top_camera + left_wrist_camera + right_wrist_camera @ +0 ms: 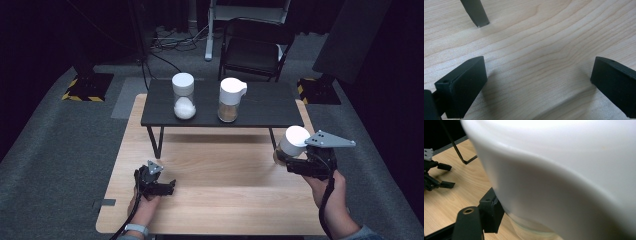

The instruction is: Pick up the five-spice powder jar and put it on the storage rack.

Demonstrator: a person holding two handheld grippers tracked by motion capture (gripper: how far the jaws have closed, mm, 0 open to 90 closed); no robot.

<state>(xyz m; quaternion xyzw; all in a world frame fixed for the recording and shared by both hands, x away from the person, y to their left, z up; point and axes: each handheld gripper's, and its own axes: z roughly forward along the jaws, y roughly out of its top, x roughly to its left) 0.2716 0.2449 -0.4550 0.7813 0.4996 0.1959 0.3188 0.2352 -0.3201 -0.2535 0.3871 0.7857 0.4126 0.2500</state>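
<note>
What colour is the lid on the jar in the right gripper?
White. The lid on the jar shows best in the high view, held by the right gripper.

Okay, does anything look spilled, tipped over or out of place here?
Nothing stands out. Two jars stand upright on the black shelf; the right gripper holds a third, white-lidded jar. The left gripper is open over bare wood.
</note>
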